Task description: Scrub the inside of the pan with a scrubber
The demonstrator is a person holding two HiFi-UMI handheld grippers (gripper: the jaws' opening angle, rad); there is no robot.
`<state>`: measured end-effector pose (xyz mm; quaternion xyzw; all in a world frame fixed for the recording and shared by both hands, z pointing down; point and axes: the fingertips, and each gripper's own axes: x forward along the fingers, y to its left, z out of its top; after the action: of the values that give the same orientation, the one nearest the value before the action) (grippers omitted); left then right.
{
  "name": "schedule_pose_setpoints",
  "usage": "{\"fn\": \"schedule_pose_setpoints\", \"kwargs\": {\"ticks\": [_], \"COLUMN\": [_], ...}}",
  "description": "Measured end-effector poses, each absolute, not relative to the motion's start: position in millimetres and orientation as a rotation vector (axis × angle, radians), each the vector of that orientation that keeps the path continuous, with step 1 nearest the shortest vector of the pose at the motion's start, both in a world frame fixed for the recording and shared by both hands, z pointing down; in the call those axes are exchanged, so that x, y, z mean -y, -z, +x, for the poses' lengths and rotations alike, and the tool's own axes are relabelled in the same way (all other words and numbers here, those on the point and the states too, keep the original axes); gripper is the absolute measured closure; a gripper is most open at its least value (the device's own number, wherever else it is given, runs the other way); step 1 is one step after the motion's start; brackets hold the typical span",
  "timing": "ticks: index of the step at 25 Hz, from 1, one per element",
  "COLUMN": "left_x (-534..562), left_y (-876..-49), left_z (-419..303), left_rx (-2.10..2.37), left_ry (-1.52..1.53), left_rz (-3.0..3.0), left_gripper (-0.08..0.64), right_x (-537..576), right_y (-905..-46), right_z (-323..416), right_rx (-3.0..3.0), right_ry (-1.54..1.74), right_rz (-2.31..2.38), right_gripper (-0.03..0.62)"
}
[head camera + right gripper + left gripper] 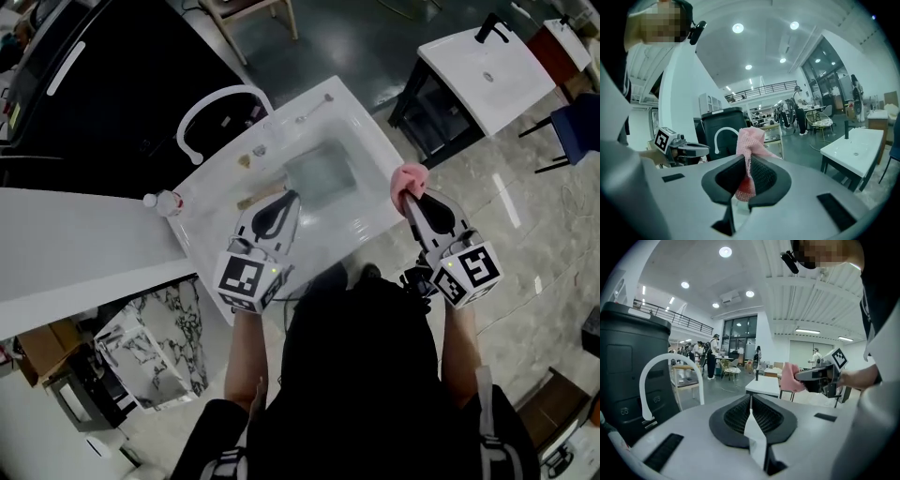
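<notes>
1. White sink holds the pan.
2. My right tongs pinch the pink scrubber, by the sink's 3 o'clock edge.
3. My left tongs, shut and empty, hover at the pan's 8 o'clock.

Both forearms reach forward from the body, each hand tucked behind its marker cube. The left tool points out over the near edge of the tabletop, jaws pressed together with nothing between them. The right tool sits just off the tabletop's right edge, well apart from the left — jaws clamped on a pink scrubber.
</notes>
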<state>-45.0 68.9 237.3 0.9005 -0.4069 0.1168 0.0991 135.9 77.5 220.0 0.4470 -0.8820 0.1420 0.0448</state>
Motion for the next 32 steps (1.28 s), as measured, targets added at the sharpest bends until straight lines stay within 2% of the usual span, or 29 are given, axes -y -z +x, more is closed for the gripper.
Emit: {"fn": "schedule_pose_setpoints", "kwargs": {"ticks": [8,13,27,28,30,32], "left_x": [-25.0,-9.7,8.6,8.3,6.5,4.7], "left_y": [-323.7,-384.3,-540.8,-548.1,-559.9,-570.0], "left_z": [-103.5,-126.2,-155.0,-155.7,-155.4,-155.3], "left_rx": [1.138,1.097,0.923,0.909,0.871,0.820], "left_ry": [-0.618,-0.685,-1.058,-1.093,-1.166,-1.266], "left_rz": [2.622,2.504,2.349,2.344,2.349,2.373], "left_gripper": [0.520,0.520,0.518,0.509,0.439,0.429], "right_x": [-45.5,-26.8,3.5,4.6,6.7,9.9], "right_y": [-272.6,-310.9,-422.1,-429.0,-442.7,-456.2], "right_z": [91.6,72.6,40.2,38.7,35.8,32.6], "right_rx": [2.516,2.462,2.285,2.279,2.267,2.254], "right_ry": [-0.461,-0.530,-0.686,-0.697,-0.714,-0.720], "right_rz": [1.333,1.302,1.190,1.179,1.156,1.133], "right_gripper": [0.546,0.546,0.546,0.546,0.546,0.546]}}
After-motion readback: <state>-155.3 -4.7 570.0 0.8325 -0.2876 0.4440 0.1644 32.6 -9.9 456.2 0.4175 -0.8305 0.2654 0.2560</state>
